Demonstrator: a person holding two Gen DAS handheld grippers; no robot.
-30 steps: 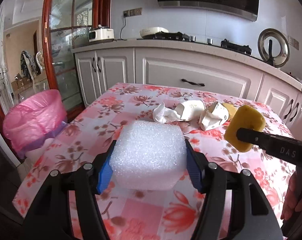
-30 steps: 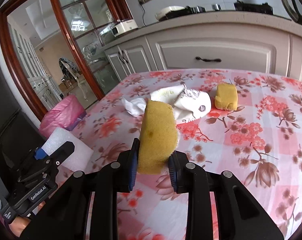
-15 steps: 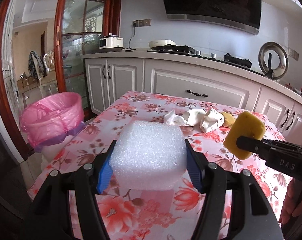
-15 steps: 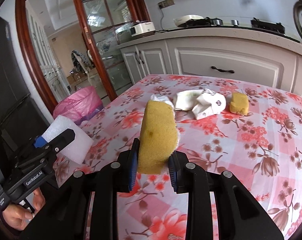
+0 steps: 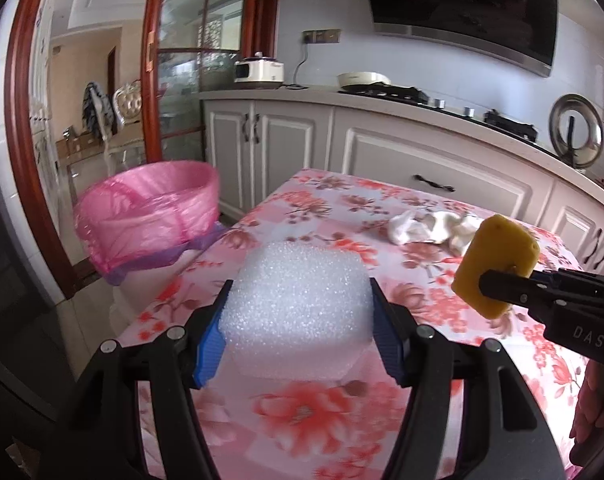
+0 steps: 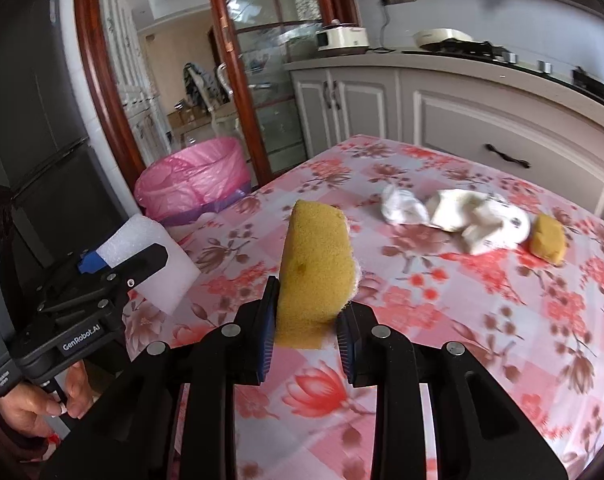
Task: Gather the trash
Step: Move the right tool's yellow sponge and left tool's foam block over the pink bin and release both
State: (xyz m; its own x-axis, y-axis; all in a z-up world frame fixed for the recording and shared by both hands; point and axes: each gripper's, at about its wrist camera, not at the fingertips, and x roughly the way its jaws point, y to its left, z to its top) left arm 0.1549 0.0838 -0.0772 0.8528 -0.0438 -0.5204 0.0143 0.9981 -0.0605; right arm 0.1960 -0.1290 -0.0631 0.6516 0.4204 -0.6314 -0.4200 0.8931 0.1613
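Pink bin point(image 5: 150, 216) nearer; left gripper point(image 5: 298, 320) clamps foam block point(image 5: 302, 300).

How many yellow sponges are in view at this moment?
2. One yellow sponge is clamped upright in the right gripper. The other sponge lies on the floral tablecloth, beside the crumpled white paper. None seems hidden.

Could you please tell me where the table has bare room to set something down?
The near half of the table, from the bin side across to the right edge, is bare. The far strip is crowded: crumpled paper and a sponge lie together there.
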